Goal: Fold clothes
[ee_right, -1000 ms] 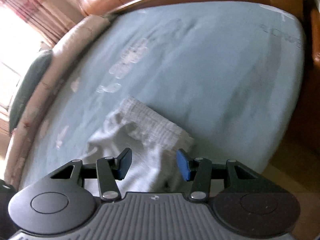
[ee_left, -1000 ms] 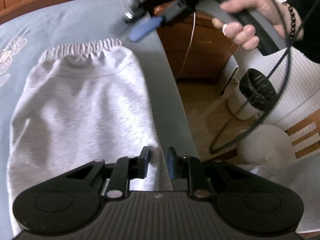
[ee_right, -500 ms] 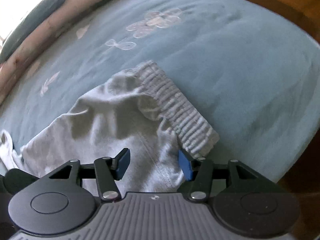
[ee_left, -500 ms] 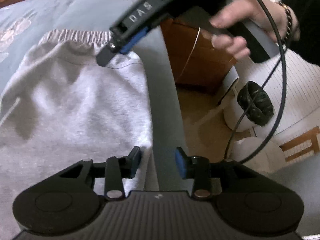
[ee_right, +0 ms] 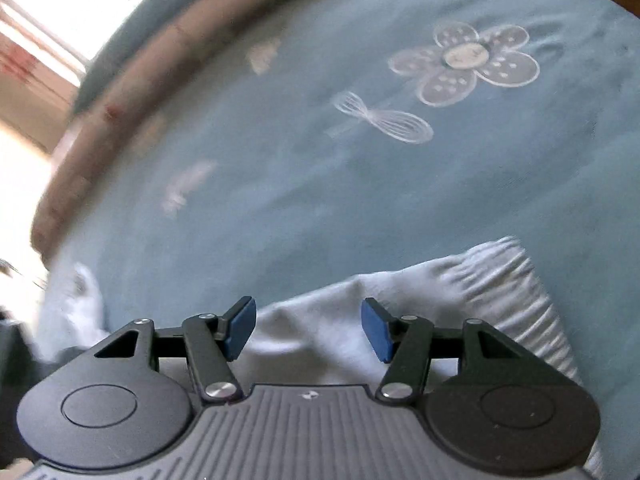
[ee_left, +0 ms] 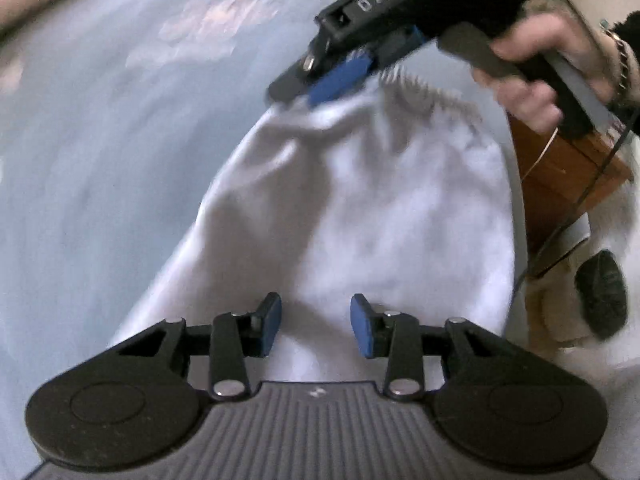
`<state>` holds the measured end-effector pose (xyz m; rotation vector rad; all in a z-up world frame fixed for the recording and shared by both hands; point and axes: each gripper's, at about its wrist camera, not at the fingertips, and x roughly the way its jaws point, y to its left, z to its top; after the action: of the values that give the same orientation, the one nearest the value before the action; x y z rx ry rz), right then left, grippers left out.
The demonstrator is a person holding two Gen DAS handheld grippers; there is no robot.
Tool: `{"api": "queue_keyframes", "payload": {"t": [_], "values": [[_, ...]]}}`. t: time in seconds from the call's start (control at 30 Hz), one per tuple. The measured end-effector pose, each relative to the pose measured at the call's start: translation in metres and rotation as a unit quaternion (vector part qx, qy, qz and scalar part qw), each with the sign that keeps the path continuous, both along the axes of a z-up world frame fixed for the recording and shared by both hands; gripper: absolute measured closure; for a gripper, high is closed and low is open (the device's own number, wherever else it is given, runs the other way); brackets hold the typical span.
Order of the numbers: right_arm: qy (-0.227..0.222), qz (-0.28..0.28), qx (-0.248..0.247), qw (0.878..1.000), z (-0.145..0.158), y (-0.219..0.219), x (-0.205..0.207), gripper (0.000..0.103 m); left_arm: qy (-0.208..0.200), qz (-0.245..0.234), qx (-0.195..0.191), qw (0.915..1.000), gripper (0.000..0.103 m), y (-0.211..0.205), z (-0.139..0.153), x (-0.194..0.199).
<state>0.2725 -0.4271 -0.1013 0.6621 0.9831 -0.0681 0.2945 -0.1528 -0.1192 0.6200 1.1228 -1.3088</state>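
Blue bedsheet with white flower embroidery (ee_right: 360, 200) carries the pale grey garment with a ribbed elastic waistband (ee_left: 360, 208) close to its right edge, with wide bare sheet to the left. Both claws angle down, jaws apart and clamping nothing: the left gripper (ee_left: 316, 330) over the lower cloth, the right gripper (ee_right: 308, 330) at the waistband. Only the left view shows the gripping hand (ee_left: 536, 68) and wooden furniture (ee_left: 560, 168).

A: Where do the shorts (ee_left: 360, 208) lie?

B: On the bed (ee_left: 100, 168), close to its right edge, waistband (ee_right: 516, 280) at the far end.

A: And the 2 grippers?

B: The left gripper (ee_left: 316, 330) is over the near end. The right gripper (ee_left: 320, 82), in a hand (ee_left: 536, 68), is at the waistband's left corner.

A: Beyond the edge?

B: A wooden cabinet (ee_left: 560, 168).
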Motion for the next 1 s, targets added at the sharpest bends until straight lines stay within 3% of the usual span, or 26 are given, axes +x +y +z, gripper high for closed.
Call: {"api": "queue_keyframes", "payload": {"t": [0.17,0.27,0.4,0.57,0.7,0.8,0.87,0.93,1.0], "values": [[0.01,-0.004,0.009,1.0,-0.005,-0.014,0.004,0.042,0.013,0.034,0.009,0.9993,0.062,0.024,0.005,-0.01],[0.012,0.03,-0.019,0.999,0.008,0.001,0.01,0.04,0.007,0.053,0.005,0.9986,0.062,0.024,0.014,-0.007],[-0.015,0.08,-0.009,0.997,0.024,0.025,0.012,0.039,-0.017,0.087,0.006,0.9961,0.062,0.026,0.02,-0.001],[-0.008,0.157,0.0,0.988,0.016,0.057,0.021,0.036,-0.003,0.13,0.036,0.9909,0.061,0.04,0.009,-0.005],[-0.003,0.197,0.011,0.98,0.014,0.076,0.026,0.036,-0.01,0.188,0.031,0.9816,0.061,0.055,0.025,-0.002],[-0.011,0.22,0.017,0.975,0.02,0.087,0.03,0.035,-0.018,0.272,0.026,0.9619,0.061,0.076,0.042,0.009],[-0.013,0.233,0.022,0.972,0.025,0.094,0.033,0.035,-0.015,0.339,0.022,0.9405,0.061,0.093,0.052,0.015],[-0.021,0.254,0.029,0.966,0.03,0.102,0.038,0.035,-0.003,0.418,0.013,0.9083,0.056,0.12,0.06,0.021],[-0.029,0.276,0.034,0.96,0.033,0.111,0.044,0.035,0.014,0.499,0.004,0.8667,0.054,0.148,0.063,0.026]]}}
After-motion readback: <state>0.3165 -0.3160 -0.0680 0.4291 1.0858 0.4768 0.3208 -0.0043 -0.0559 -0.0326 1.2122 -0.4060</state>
